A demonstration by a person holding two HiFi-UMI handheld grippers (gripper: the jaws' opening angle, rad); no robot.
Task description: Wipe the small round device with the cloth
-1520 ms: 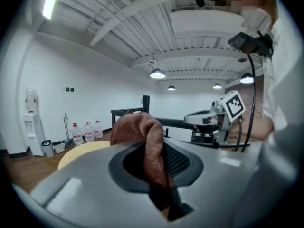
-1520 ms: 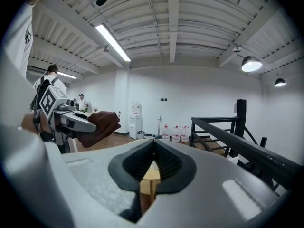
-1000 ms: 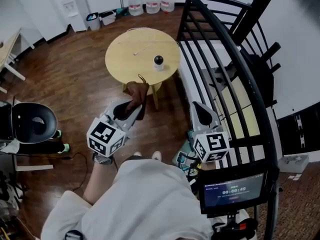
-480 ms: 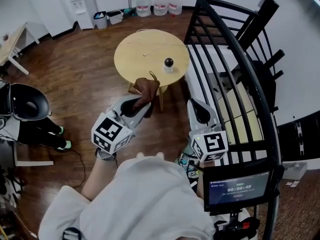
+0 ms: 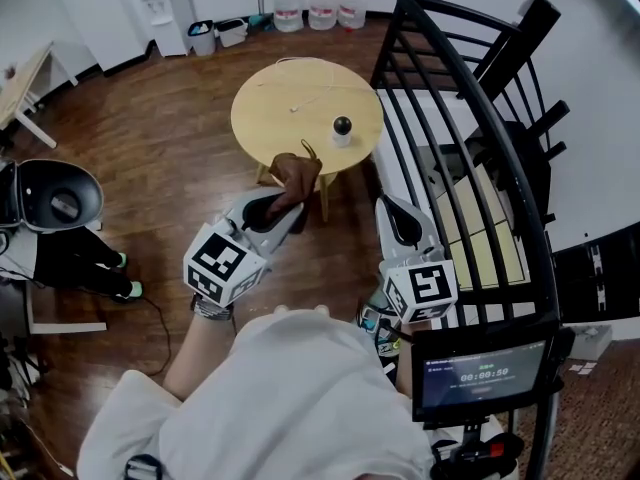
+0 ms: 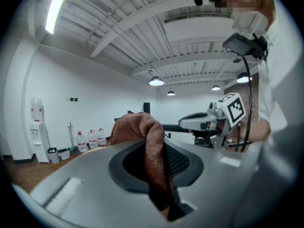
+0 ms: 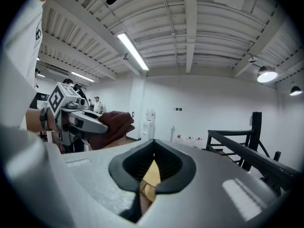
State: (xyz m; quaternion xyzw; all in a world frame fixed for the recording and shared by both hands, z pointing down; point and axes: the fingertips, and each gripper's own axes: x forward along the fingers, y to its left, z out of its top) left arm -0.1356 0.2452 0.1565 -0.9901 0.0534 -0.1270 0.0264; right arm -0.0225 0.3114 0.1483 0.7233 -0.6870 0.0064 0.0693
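The left gripper (image 5: 287, 211) points forward and slightly down, its jaws clamped on a brown cloth (image 5: 296, 175) that bunches up past their tips. Beside it, the right gripper (image 5: 392, 210) points forward, held nearly level, jaws closed on nothing.

I see the device (image 5: 342, 128) on the table (image 5: 275, 118), right side; cloth (image 5: 292, 175) nearer me, railing (image 5: 402, 4) rightward

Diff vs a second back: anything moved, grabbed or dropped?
Left gripper, shut on the cloth, edged toward the table; the cloth now overlaps its near edge in the head view. Nothing taken or let go. Right gripper still shut and empty; device unmoved on the table.
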